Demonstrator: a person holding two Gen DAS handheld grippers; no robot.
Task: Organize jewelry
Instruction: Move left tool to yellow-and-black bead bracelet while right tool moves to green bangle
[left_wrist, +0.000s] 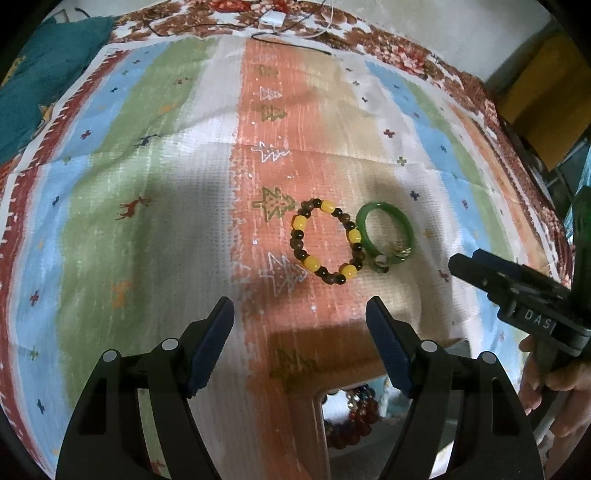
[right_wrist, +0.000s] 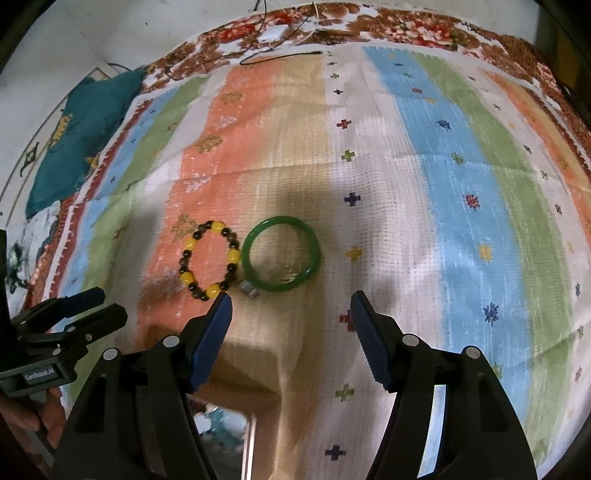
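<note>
On striped cloth, bead bracelet touches green bangle; L claw & R claw both spread, holding nothing.

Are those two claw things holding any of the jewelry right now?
No. The left gripper and right gripper are both open and empty; the beaded bracelet and green bangle lie on the cloth.

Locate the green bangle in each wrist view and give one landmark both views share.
Left wrist view: green bangle lies right of centre, beyond the open left gripper.
Right wrist view: it lies just left of centre, ahead of the open right gripper.
Shared landmark: the yellow-and-brown bead bracelet at its left side.
</note>
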